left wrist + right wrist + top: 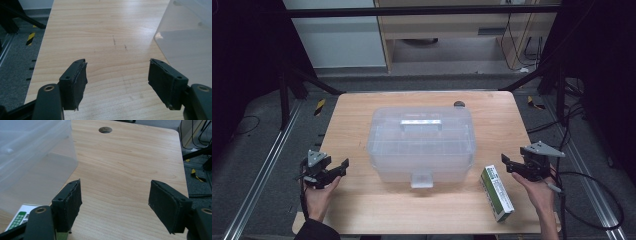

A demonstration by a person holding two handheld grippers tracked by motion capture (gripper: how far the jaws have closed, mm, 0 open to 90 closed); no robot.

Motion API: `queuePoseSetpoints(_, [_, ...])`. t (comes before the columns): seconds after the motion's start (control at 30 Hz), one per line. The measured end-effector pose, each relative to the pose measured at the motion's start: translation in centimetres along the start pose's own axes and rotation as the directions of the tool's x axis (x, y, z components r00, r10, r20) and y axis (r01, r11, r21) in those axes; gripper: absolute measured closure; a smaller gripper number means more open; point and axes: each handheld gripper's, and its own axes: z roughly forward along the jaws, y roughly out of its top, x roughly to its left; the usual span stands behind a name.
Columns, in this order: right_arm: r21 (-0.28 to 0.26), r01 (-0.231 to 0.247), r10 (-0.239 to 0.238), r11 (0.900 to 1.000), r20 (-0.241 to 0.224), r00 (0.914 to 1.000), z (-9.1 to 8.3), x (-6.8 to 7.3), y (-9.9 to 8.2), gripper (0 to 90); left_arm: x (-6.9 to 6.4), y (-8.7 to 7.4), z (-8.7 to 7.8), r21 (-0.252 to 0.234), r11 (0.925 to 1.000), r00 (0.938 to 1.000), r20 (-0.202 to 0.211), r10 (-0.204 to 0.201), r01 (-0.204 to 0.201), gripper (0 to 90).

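Both tongs hanging open beside the lidded storage box (421,142)

Right tongs (512,165) are sitting nearer the green-and-white carton (497,193) — lying just inward, long axis running away from the person; left tongs (338,168) are gaping, holding nothing.

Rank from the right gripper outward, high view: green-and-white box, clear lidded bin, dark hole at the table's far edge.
From the right gripper:
1. Green-and-white box, lying flat on the table just inboard of the gripper, toward the near edge.
2. Clear lidded bin, mid-table, on the gripper's inner side.
3. Dark hole, at the table's far edge, beyond the bin.
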Motion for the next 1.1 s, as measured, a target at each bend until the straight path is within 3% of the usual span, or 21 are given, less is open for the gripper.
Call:
queuePoseSetpoints(0.47, [0.007, 0.016, -0.016, 0.9998, -0.034, 0.9993, 0.1, 0.3, 0.4, 24.9, 0.0, 3.2, -1.4, -0.046, 0.9975, 0.9976, 0.041, 0.055, -0.054, 30.3])
queuePoseSetpoints(0.8, [0.022, 0.030, -0.029, 0.9993, -0.041, 0.9987, 0.4, 0.2, 0.3, 22.9, 0.2, 5.1, -2.2, -0.072, 0.9939, 0.9909, 0.099, 0.091, -0.084, 30.0])
queuePoseSetpoints(1.1, [0.031, 0.031, -0.029, 0.9991, -0.036, 0.9989, 0.5, 0.1, 0.0, 22.2, 0.3, 7.2, -2.4, -0.085, 0.9879, 0.9824, 0.124, 0.139, -0.129, 30.6])
